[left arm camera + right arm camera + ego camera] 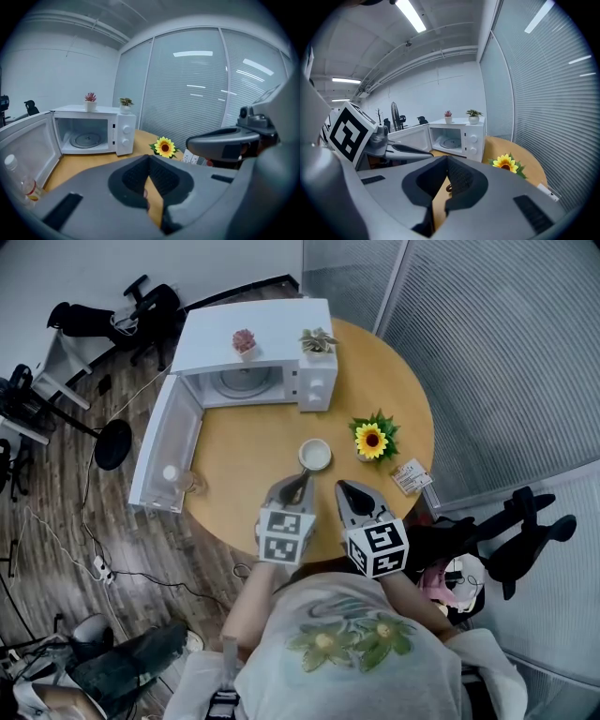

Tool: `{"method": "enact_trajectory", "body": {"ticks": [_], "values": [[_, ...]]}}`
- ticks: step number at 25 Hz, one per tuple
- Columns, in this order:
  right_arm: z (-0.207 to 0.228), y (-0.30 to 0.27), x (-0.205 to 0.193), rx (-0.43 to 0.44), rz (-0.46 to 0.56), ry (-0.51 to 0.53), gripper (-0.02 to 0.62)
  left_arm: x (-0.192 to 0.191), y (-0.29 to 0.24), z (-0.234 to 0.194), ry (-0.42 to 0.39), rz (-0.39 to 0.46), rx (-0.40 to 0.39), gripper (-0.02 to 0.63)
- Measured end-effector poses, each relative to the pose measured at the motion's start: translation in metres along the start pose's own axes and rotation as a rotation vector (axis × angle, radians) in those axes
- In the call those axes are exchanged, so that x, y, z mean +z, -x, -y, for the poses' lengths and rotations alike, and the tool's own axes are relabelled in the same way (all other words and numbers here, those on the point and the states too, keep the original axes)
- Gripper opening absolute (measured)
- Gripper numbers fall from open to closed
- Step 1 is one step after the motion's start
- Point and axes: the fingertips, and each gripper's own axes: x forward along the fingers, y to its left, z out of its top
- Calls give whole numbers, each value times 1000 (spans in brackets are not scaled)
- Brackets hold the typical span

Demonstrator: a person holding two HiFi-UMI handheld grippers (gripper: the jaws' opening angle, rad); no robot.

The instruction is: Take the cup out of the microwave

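A white cup (315, 455) stands upright on the round wooden table (244, 465), outside the white microwave (253, 362) and in front of it. The microwave's door (167, 442) hangs wide open, and only the glass turntable (87, 138) shows inside. My left gripper (298, 486) is shut and empty, its tip just short of the cup's near side. My right gripper (349, 489) hangs beside it, right of the cup, shut with nothing held. In both gripper views the jaws meet at the tips, the left gripper (149, 159) and the right gripper (446, 159), and the cup is hidden below them.
Two small potted plants (245, 340) (319, 339) sit on the microwave. A sunflower ornament (372, 440) and a small printed packet (412, 476) lie right of the cup. A plastic bottle (178, 476) stands by the open door. Glass walls with blinds close the right side.
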Motion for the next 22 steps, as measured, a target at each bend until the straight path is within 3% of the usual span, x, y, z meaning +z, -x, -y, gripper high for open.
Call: {"method": "enact_trajectory", "body": {"ticks": [22], "values": [[-32,25,-18,-12,-6,-2,17,-8,43,13,-10,49,-5,5]]}}
